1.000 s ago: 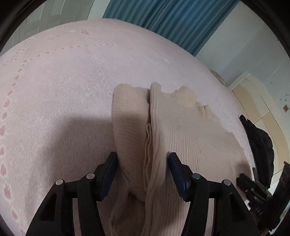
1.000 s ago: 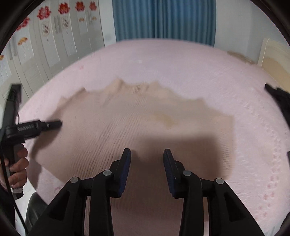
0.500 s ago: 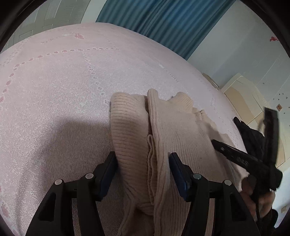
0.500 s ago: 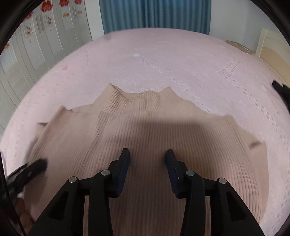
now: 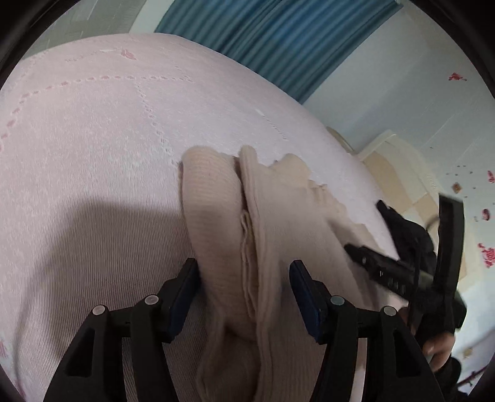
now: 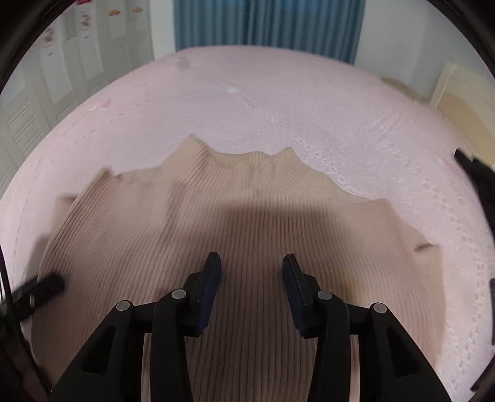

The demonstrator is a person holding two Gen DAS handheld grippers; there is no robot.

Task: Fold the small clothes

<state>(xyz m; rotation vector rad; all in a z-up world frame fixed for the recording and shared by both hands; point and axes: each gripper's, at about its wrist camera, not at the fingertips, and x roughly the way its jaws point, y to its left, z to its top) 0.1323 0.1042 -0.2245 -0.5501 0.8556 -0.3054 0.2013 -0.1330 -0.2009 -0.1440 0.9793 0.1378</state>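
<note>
Pink bed (image 5: 92, 154), sweater (image 6: 247, 232) neckline right view only

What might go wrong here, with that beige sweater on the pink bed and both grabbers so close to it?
The left hand-held gripper straddles a bunched sleeve of the sweater, jaws open; closing may catch several layers and fold it crooked. The right hand-held gripper hovers open mid-body; a pinch there could drag the knit and wrinkle it on the bedspread.

The sweater (image 6: 247, 235) lies on the bed (image 6: 309, 102), collar toward the curtain (image 6: 266, 21); a dark bundle (image 6: 482, 185), perhaps clothing, lies right.
</note>
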